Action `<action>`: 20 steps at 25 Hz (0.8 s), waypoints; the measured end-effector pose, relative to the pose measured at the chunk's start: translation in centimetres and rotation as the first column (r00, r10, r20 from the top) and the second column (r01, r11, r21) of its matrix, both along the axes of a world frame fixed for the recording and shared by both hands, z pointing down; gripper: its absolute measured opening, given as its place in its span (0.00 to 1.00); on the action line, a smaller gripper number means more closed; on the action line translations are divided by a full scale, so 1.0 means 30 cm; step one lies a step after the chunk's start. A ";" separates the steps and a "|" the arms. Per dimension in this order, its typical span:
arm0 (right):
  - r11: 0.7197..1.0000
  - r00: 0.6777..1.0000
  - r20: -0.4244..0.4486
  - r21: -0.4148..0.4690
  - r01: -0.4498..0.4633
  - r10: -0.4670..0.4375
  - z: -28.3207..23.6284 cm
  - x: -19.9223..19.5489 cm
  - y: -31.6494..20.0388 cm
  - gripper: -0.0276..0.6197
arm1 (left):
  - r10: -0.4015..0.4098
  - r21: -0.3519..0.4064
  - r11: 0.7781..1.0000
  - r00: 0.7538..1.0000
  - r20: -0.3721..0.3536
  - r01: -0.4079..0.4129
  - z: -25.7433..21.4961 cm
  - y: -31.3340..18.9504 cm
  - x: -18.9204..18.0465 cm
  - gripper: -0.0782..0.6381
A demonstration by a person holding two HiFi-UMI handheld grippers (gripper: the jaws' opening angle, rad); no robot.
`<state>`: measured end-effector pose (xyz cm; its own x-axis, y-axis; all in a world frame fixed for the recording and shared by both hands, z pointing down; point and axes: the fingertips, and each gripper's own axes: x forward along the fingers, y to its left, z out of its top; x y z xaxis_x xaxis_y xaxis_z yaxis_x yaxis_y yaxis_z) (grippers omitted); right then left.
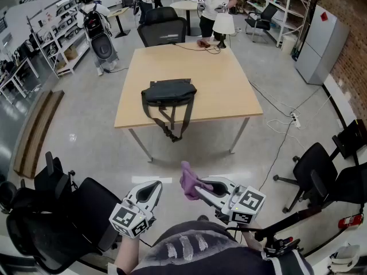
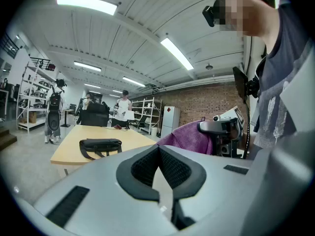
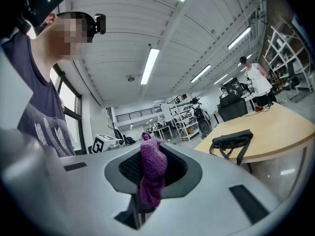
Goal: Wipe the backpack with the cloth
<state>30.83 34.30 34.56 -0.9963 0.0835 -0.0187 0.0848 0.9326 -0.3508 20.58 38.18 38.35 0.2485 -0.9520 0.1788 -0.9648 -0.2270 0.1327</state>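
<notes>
A black backpack (image 1: pixel 168 92) lies flat near the front edge of a light wooden table (image 1: pixel 223 90), its straps (image 1: pixel 172 125) hanging over the edge. It shows small in the left gripper view (image 2: pixel 101 146) and the right gripper view (image 3: pixel 231 140). My right gripper (image 1: pixel 195 187) is shut on a purple cloth (image 1: pixel 188 181), which sticks up between its jaws (image 3: pixel 150 173). My left gripper (image 1: pixel 150 192) is shut with nothing in it. Both grippers are held close to my body, well short of the table and above the floor.
Black office chairs stand at my left (image 1: pixel 54 222) and right (image 1: pixel 321 176). Another chair (image 1: pixel 163 30) is at the table's far side, with a lamp (image 1: pixel 222 24) and cables on the far end. Shelving, a grey cabinet (image 1: pixel 321 42) and people are farther back.
</notes>
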 end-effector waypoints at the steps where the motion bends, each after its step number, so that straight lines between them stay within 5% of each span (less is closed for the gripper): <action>1: 1.000 1.000 -0.001 0.002 0.002 -0.002 0.001 0.017 -0.032 0.13 | 0.004 -0.001 1.000 1.000 0.003 -0.004 -0.001 -0.033 0.016 0.12; 15: 0.994 0.995 0.034 -0.064 -0.086 0.088 0.019 0.216 -0.306 0.13 | 0.163 -0.035 0.986 0.986 0.045 -0.161 -0.028 -0.389 0.215 0.12; 20: 0.989 0.992 -0.021 -0.078 -0.126 0.125 0.075 0.225 -0.344 0.13 | 0.218 -0.044 0.975 0.975 0.032 -0.217 0.004 -0.461 0.226 0.12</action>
<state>37.57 23.99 36.80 -0.9990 -0.0435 -0.0043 -0.0376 0.9050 -0.4238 27.38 24.35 38.46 0.4414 -0.8677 0.2287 -0.8973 -0.4269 0.1120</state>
